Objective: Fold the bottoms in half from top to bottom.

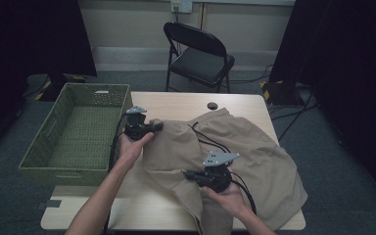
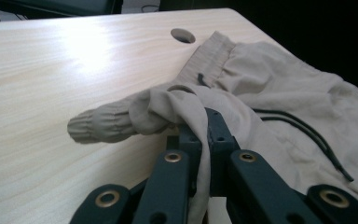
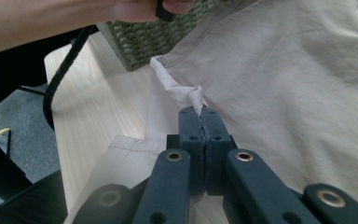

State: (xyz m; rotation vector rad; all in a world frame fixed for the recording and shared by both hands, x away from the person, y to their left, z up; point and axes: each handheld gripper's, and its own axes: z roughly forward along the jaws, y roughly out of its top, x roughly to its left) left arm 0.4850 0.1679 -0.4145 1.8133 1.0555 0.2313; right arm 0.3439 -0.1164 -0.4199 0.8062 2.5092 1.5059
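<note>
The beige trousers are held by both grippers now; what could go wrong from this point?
1. The right gripper pinches only a thin twist of the trousers, so the cloth may slip out when lifted.
2. The black drawstring lies loose and might snag on the left gripper.
3. One leg hangs over the table edge; its weight may drag the trousers down.

Legible text: none. No readable lettering, brand, number or sign on the trousers [image 1: 254,152], basket [image 1: 49,147], table [image 1: 186,103], chair [image 1: 200,54] or either gripper body. Wall plate [image 1: 181,5]: too small to read.
</note>
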